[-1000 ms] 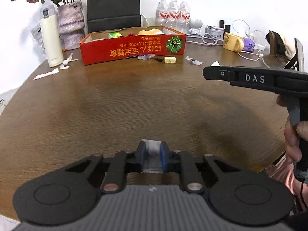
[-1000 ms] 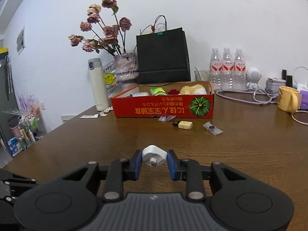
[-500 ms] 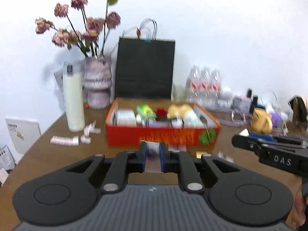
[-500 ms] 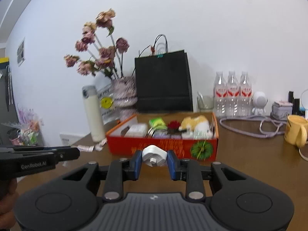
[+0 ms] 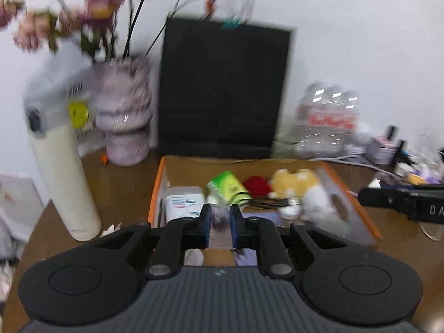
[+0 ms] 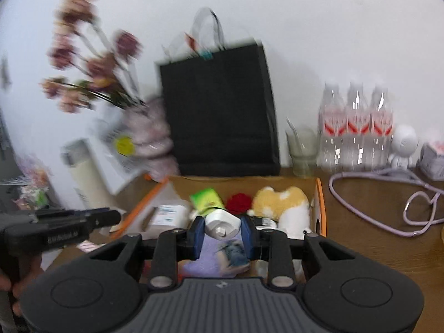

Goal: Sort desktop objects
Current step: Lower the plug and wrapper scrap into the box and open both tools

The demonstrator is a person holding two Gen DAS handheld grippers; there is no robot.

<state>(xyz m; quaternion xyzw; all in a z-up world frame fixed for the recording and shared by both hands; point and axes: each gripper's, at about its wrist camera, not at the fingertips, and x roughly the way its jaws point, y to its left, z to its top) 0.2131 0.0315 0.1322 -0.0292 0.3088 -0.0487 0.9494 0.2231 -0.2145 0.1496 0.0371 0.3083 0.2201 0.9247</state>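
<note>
Nearest to us, our right gripper (image 6: 222, 229) is clamped part-way closed on a small white plug (image 6: 222, 223), squeezed across its width with its stubby pin facing back at us. Our left gripper (image 5: 220, 219) is pinched almost shut on a thin clear packet (image 5: 220, 217), too blurred to identify further. Both loads hang over the near edge of the orange cardboard box (image 6: 320, 194), which lies straight ahead of and below both sets of jaws, its long side running left to right, so we judge the coming move to be a short drop forward; neither hand looks clearly nearer. Inside we see a white carton (image 5: 183, 202) with unreadable blue print, a green packet (image 6: 206, 198), something red (image 6: 239, 201) and a yellow and white plush toy (image 6: 283, 202). Beyond stand a black paper bag (image 6: 219, 111), a vase of flowers (image 5: 123, 116), a cream flask (image 5: 66, 180) and three water bottles (image 6: 356, 122) with unreadable red labels.
</note>
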